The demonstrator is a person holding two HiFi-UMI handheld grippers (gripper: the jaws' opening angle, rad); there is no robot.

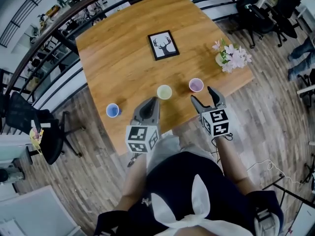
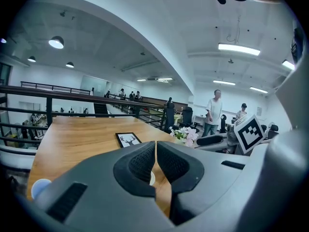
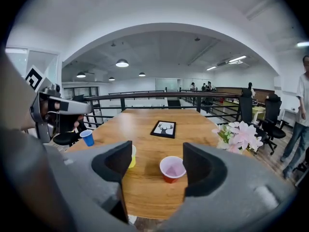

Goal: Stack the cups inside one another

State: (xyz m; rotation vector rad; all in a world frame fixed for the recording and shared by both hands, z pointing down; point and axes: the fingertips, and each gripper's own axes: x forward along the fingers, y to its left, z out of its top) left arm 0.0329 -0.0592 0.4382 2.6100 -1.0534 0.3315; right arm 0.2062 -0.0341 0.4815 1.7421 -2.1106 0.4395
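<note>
Cups: three, all upright, open end up, apart from each other in a loose row near the front edge of the tabletop (image 1: 123,43). None is nested yet.

- The blue cup (image 1: 112,110) is at the left, close to the edge.
- The yellow cup (image 1: 164,92) is in the middle.
- The red cup (image 1: 196,85), pale inside, is at the right.
- Further back are a framed deer picture (image 1: 163,45) and a bunch of flowers (image 1: 230,55), both clear of the cups.

The left tongs (image 1: 154,100) are closed pad to pad with nothing between them. They point at the yellow cup but are short of it. The right tongs (image 1: 202,94) are spread wide and empty. The red cup sits ahead in line with the gap, with no contact.

Handling, my guess:

- These look like throwaway party cups: very light, thin-walled and easy to squash.
- They would likely slide or tip on the smooth wood if nudged.
- The tapered shape should let one drop into another.
- Best hold is probably the rim, one pad inside and one outside, or across the upper wall with a soft squeeze.
- A hard pinch would buckle the wall and spoil the nesting.
</note>
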